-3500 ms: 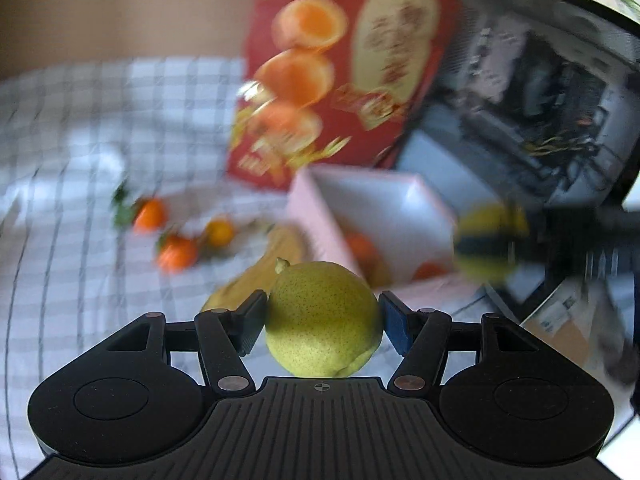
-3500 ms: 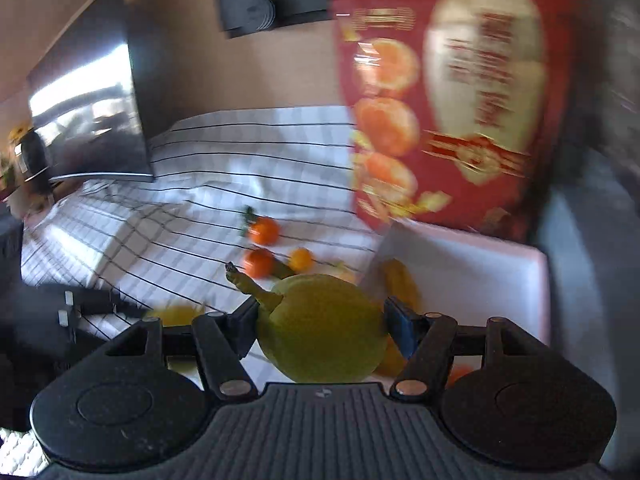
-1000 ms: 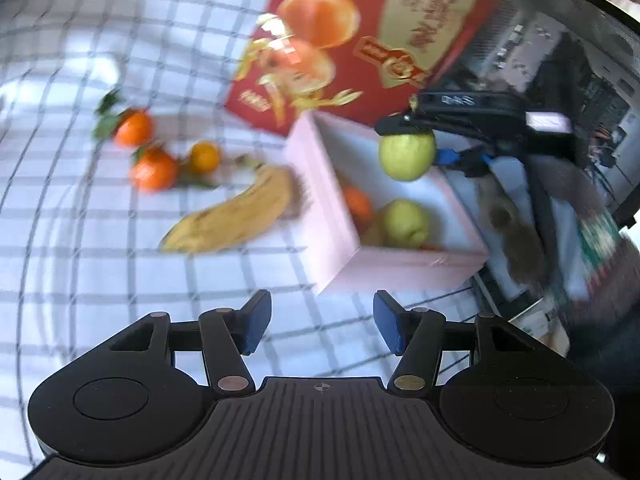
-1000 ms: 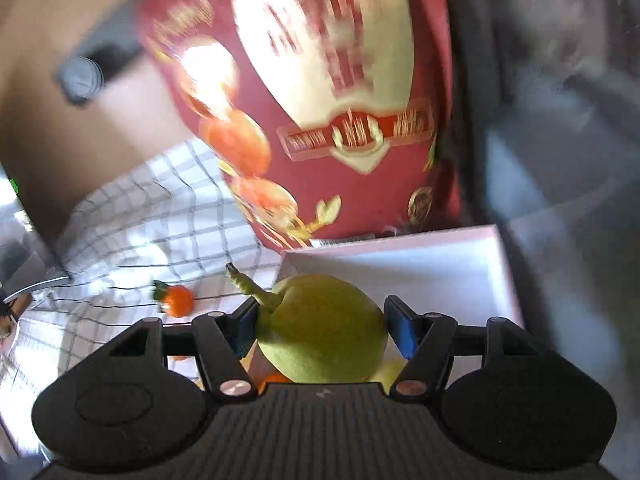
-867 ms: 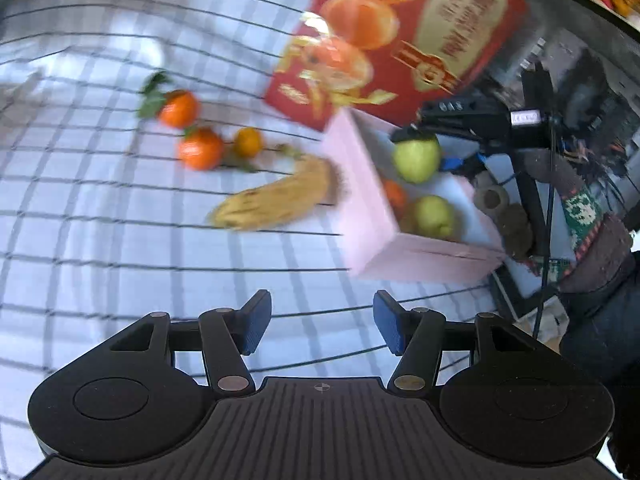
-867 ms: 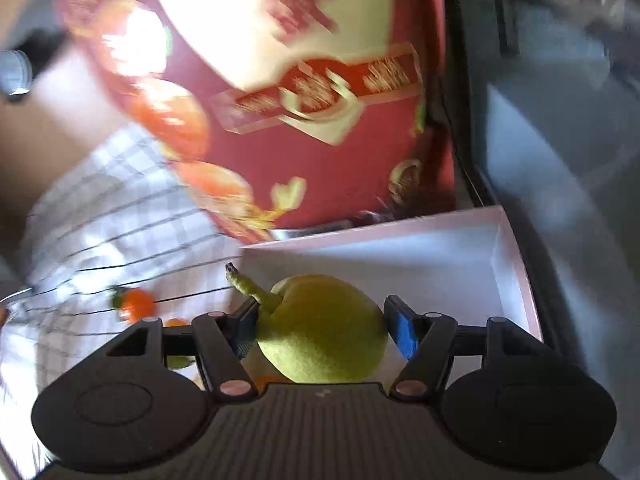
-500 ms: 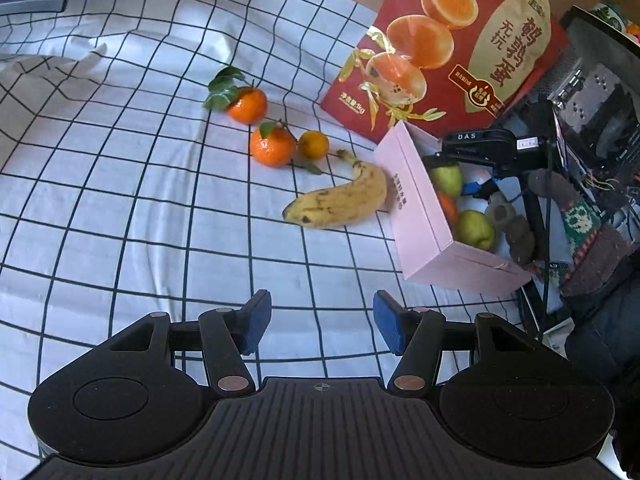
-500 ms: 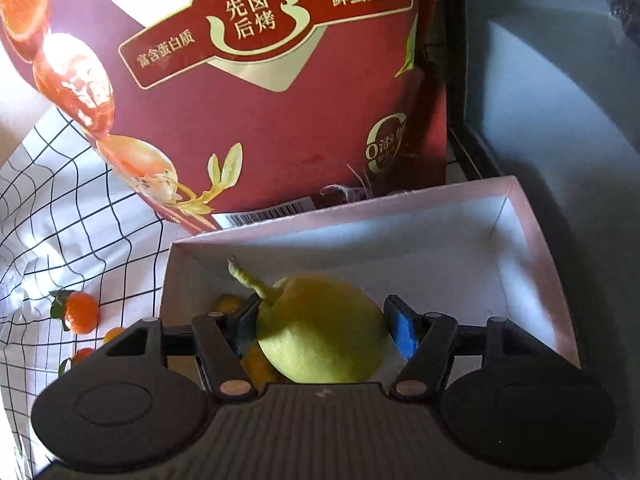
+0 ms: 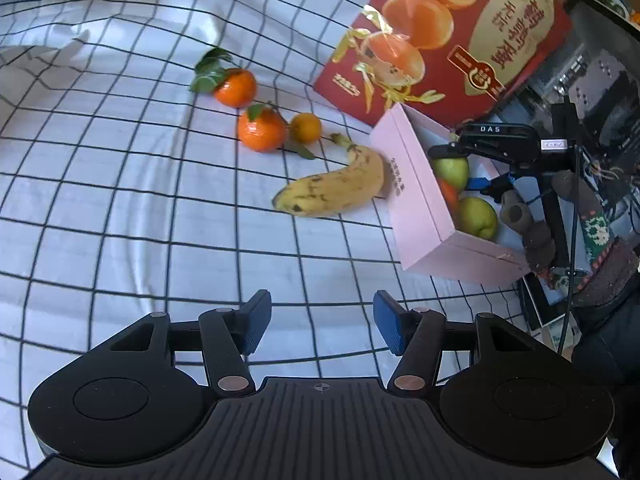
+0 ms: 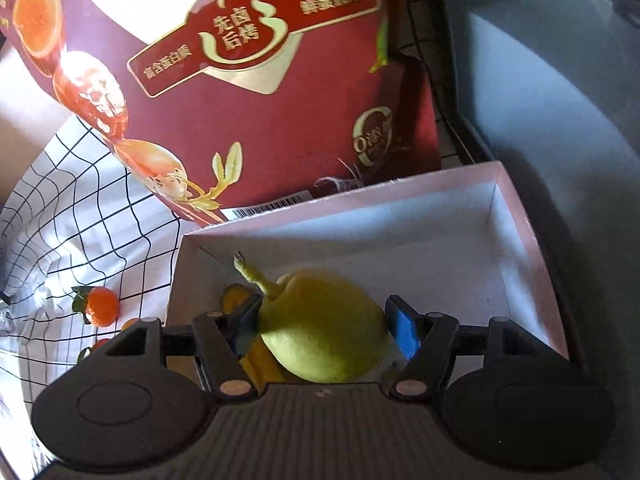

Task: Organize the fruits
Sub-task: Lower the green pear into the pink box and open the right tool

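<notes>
My right gripper [image 10: 322, 326] is shut on a yellow-green pear [image 10: 324, 330] and holds it low inside the pink box [image 10: 516, 216], over an orange fruit [image 10: 234, 298]. The left wrist view shows that box [image 9: 416, 196] with the held pear [image 9: 450, 170], another pear [image 9: 478, 216] and an orange piece inside. My left gripper [image 9: 320, 322] is open and empty above the checked cloth. A banana [image 9: 334, 190] lies against the box's left wall. Three tangerines [image 9: 262, 128] lie further left.
A tall red printed box [image 9: 448, 36] stands behind the pink box. The checked cloth [image 9: 100, 208] covers the surface to the left. Dark equipment and cables [image 9: 592, 100] stand at the right edge. The person's gloved hand [image 9: 532, 232] is by the box.
My left gripper let go of its pear, which now lies in the box, and pulled back over the cloth. My right gripper carried its pear over and lowered it into the box.
</notes>
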`<state>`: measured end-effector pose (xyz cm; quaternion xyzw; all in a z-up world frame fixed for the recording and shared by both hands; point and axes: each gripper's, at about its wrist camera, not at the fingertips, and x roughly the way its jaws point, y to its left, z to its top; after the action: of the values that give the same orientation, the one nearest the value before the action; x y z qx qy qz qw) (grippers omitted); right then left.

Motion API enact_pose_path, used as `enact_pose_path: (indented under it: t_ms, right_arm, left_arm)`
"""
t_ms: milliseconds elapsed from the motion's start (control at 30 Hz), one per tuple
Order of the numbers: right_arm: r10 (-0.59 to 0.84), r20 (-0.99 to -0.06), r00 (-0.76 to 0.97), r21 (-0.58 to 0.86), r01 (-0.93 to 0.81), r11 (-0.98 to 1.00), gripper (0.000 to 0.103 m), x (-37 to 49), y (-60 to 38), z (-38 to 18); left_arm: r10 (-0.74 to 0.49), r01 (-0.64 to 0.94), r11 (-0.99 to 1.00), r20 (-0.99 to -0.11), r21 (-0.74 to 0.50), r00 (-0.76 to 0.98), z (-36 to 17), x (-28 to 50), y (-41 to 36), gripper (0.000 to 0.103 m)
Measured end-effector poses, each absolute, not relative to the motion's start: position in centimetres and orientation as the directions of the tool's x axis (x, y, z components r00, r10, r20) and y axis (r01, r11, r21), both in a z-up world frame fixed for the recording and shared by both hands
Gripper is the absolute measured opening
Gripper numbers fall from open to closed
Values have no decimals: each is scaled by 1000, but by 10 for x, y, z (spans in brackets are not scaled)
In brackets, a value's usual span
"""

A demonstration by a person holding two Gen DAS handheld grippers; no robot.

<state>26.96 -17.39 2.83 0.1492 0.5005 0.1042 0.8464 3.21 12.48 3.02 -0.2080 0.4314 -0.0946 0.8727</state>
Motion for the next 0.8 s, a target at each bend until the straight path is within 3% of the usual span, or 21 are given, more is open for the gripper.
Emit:
enact_pose_path:
  t_ms: [267,500,800]
  right_arm:
    - [329,-801,500,341,-70,937,68,268,-175,40]
    - [351,-707,614,290,-200,936,68,252,-161,79]
    - [323,-649,689,171,-281,944,68,180,-158,103]
  left_arm:
    - [-376,39,898,-718,-439,585,30,45,107,62]
    - [-359,47,909,-721,-414,593,33,49,107,62]
    - [-279,200,960,-713,-196,643,55,87,97,59]
